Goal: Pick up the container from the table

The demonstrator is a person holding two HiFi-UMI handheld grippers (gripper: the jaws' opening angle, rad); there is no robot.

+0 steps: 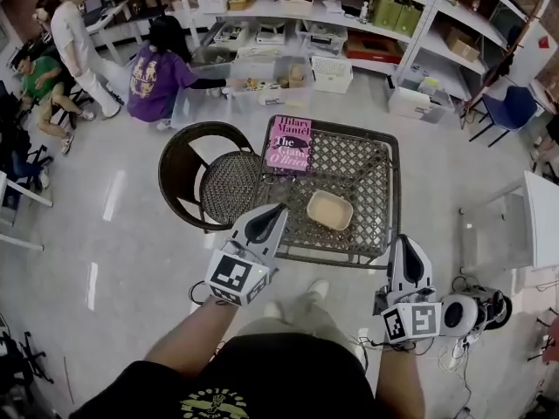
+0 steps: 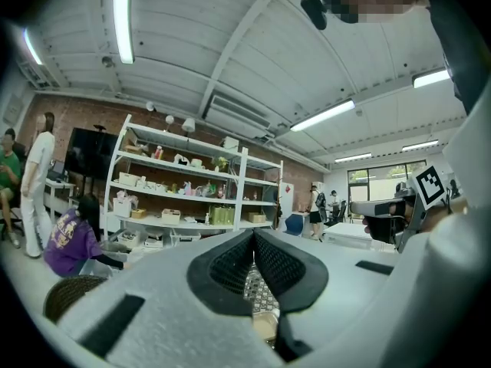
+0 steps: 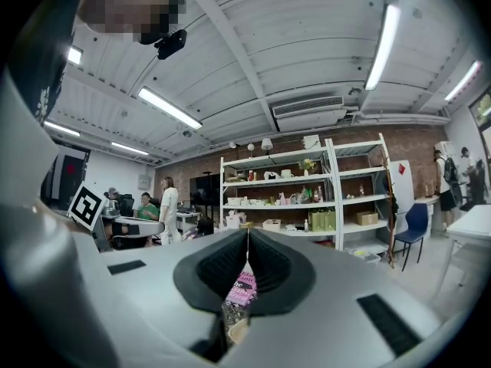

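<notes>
A shallow beige container (image 1: pixel 329 209) sits on the square wicker table (image 1: pixel 367 234), near its front middle. In the head view my left gripper (image 1: pixel 279 206) is shut and empty, its tip over the table's front left part, just left of the container. My right gripper (image 1: pixel 407 239) hangs off the table's front right corner, apart from the container; its jaws meet with nothing between them. Through the closed jaws of the left gripper (image 2: pixel 253 232) a bit of the container (image 2: pixel 265 324) shows below. The right gripper view shows its tips (image 3: pixel 247 234) touching, with the container (image 3: pixel 238 330) low behind them.
A pink book (image 1: pixel 290 144) lies on the table's far left corner. A round wicker chair (image 1: pixel 210 177) stands against the table's left side. Shelves and storage bins (image 1: pixel 332 72) line the back, with people at the far left. A white table (image 1: pixel 543 216) stands to the right.
</notes>
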